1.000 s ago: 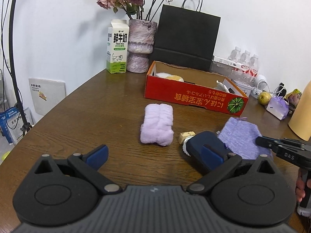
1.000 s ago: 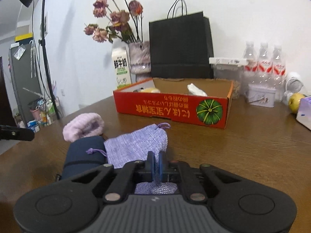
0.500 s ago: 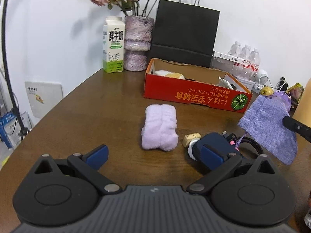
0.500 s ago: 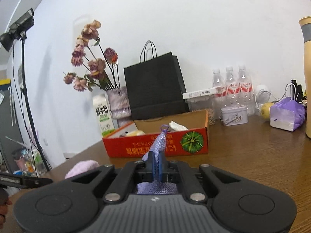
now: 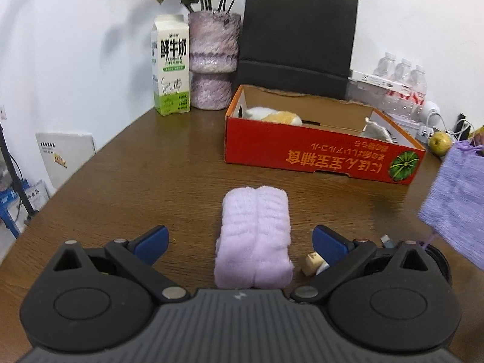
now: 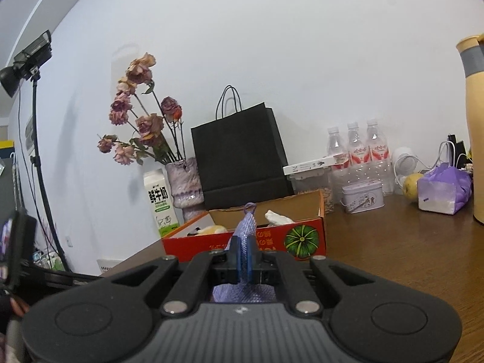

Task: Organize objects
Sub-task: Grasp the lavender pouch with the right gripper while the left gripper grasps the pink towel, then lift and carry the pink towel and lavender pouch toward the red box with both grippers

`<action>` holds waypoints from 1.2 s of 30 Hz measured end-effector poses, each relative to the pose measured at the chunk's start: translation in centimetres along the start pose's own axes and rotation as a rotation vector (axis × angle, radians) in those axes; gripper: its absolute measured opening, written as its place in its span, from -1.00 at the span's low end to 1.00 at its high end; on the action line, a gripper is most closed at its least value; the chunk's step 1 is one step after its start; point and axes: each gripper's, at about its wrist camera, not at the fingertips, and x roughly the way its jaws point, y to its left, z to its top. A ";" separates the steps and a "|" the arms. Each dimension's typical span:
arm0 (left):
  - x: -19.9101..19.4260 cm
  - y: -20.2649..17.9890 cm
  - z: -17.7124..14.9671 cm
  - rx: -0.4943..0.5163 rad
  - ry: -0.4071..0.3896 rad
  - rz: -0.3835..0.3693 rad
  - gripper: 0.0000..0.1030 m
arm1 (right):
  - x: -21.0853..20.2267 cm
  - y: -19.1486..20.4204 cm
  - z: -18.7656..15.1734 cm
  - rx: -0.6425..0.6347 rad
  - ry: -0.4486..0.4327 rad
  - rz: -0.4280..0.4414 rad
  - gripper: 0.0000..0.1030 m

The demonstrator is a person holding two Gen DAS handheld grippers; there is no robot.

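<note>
Left wrist view: the left gripper (image 5: 239, 237) is spread wide over the tabletop (image 5: 145, 178), with the lilac rolled towel (image 5: 255, 236) lying directly between its fingers, long axis pointed toward the red cardboard box (image 5: 320, 154).

Right wrist view: a purple drawstring pouch (image 6: 245, 233) is pinched by the right gripper (image 6: 243, 260) and held aloft, short of the box (image 6: 272, 237).

Lilac towel roll (image 5: 255, 236) flat, lower centre; purple woven pouch (image 5: 456, 199) hanging mid-air, right edge; red box (image 5: 317, 151) centre-right.
</note>
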 end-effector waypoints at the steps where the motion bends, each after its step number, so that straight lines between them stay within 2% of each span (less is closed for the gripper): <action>1: 0.4 0.0 -0.1 0.000 0.014 0.005 0.96 | 0.0 0.0 0.0 0.002 -0.002 -0.001 -0.94; 4: 0.6 0.4 -0.1 -0.013 0.017 -0.006 0.82 | 0.1 -0.1 0.0 0.011 -0.006 0.005 -0.94; 8: 1.0 0.7 -0.1 -0.018 0.039 -0.012 0.53 | -0.1 0.0 0.0 0.010 -0.012 0.009 -0.94; 10: 1.2 0.5 -0.1 -0.015 0.054 -0.030 0.24 | -0.1 0.1 0.0 0.005 -0.009 0.011 -0.94; 11: 1.3 0.5 -0.1 -0.010 0.059 -0.037 -0.05 | -0.1 0.1 -0.1 0.004 -0.006 0.009 -0.94; 12: 1.4 0.4 -0.2 -0.007 0.064 -0.045 -0.20 | -0.1 0.1 -0.1 0.005 -0.005 0.008 -0.94; 13: 1.4 0.3 -0.3 -0.003 0.064 -0.051 -0.22 | 0.0 0.1 -0.1 0.006 -0.004 0.006 -0.94; 14: 1.3 0.4 -0.4 -0.002 0.058 -0.056 -0.34 | 0.0 0.1 -0.1 0.007 -0.006 0.004 -0.94; 18: 0.4 1.1 -0.4 -0.042 0.032 -0.071 -0.41 | -0.5 0.3 0.0 0.001 -0.033 0.002 -0.94; 26: -2.7 0.8 -0.9 -0.081 -0.080 -0.040 -0.43 | -2.2 0.7 0.6 0.017 -0.115 0.023 -0.94; 36: -6.7 -1.8 -2.3 -0.041 -0.173 -0.057 -0.43 | -3.8 1.0 1.0 0.036 -0.154 0.063 -0.94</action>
